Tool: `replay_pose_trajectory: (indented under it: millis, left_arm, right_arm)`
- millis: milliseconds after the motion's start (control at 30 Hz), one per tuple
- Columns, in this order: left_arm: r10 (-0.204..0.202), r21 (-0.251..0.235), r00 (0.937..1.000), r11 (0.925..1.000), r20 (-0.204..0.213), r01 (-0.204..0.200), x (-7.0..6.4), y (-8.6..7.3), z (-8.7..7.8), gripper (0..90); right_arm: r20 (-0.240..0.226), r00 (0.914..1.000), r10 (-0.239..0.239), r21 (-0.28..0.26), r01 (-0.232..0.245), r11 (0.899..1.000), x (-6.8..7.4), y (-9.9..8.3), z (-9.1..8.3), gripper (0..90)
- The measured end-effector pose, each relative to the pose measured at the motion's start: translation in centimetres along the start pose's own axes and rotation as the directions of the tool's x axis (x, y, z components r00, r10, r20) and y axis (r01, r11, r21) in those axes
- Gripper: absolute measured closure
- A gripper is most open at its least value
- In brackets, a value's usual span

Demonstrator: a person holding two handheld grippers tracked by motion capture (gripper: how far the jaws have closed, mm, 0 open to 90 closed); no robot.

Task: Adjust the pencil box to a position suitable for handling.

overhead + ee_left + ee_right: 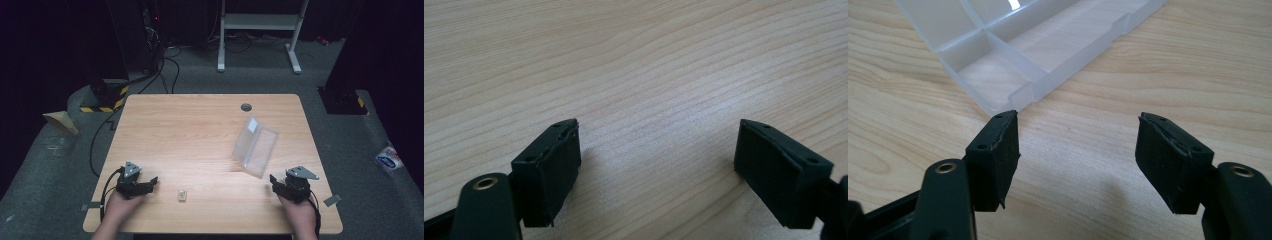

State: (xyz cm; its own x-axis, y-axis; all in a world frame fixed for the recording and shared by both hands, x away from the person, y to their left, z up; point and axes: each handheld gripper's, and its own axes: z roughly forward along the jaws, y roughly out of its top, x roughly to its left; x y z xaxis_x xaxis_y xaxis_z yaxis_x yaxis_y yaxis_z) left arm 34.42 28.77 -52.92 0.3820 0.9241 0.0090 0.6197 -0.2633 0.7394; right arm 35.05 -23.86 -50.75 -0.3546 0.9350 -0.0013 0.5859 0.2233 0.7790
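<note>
High view: the small block [183, 195] lies between the left gripper [151, 182] and the right gripper [274, 181], both spread and empty; it seems light and stiff, best pinched on its long sides.

No lettering can be read anywhere: the white label [252, 124] on the clear plastic box [255, 145] looks blank, and the blue packet [388, 159] on the floor is too blurred

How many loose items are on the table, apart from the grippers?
2: a clear box, lid open, at right of centre ahead of the right gripper, and a small tan block near the front edge, between the grippers, closer to the left gripper.
</note>
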Motion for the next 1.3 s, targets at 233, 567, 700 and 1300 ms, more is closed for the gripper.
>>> replay_pose_trajectory:
  millis: [233,567,700,1300]
  left_arm:
    - [0.001,0.002,1.0000,1.0000,0.002,-0.001,0.0,0.0,0.0,19.1]
    - [0.001,0.000,1.0000,1.0000,0.002,-0.001,0.0,0.0,0.0,19.1]
    - [0.001,-0.001,1.0000,1.0000,0.003,-0.001,0.0,0.0,0.0,19.3]
    - [-0.003,-0.003,1.0000,1.0000,0.003,0.003,-0.2,-0.1,-0.1,20.1]
  right_arm:
    - [-0.011,0.9999,-0.004,-0.016,0.004,1.000,0.7,0.5,0.1,35.4]
    - [-0.023,0.9997,0.002,-0.033,-0.003,0.999,1.5,1.2,0.3,40.4]
    - [-0.023,0.9997,0.007,-0.044,-0.008,0.999,1.6,1.7,0.5,42.6]
    - [-0.025,0.9996,-0.011,-0.029,0.010,1.000,2.1,2.4,2.9,49.2]
